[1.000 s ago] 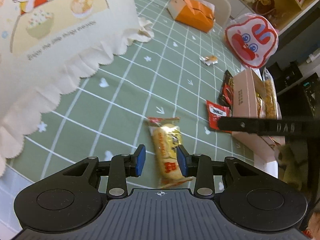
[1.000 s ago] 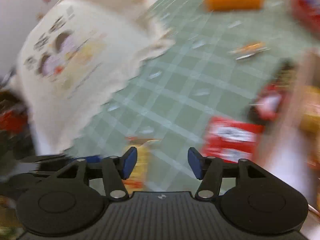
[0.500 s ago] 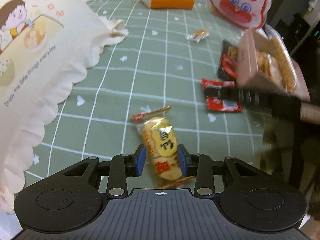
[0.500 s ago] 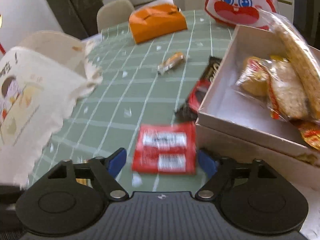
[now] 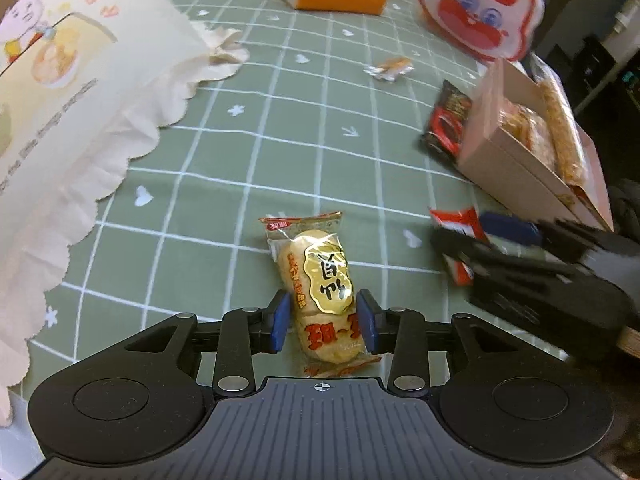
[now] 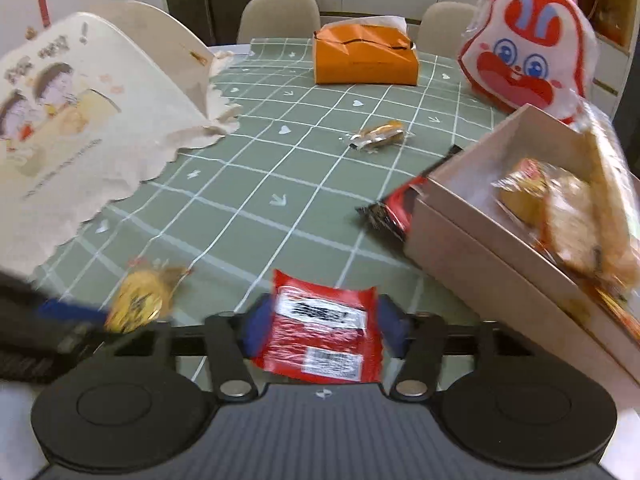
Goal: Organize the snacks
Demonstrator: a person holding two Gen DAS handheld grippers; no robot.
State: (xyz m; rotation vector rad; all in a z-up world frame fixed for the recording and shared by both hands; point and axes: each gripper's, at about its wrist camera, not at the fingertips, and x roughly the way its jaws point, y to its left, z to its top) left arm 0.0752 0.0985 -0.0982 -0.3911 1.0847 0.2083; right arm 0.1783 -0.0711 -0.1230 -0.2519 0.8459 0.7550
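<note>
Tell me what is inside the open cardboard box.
The open beige cardboard box holds clear-wrapped golden crackers, some leaning on its far wall. Its floor beneath them is hidden.

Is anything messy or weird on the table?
Yes. Snacks lie loose outside the cardboard box: a small wrapped one alone mid-table, and a dark red-and-black packet wedged against the box's side. Nothing looks spilled or torn.

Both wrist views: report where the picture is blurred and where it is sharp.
Left wrist view: rice cracker packet sharp between the left gripper's pads; right gripper smeared. Right wrist view: red packet, cardboard box blurred; far orange box clearer.
</note>
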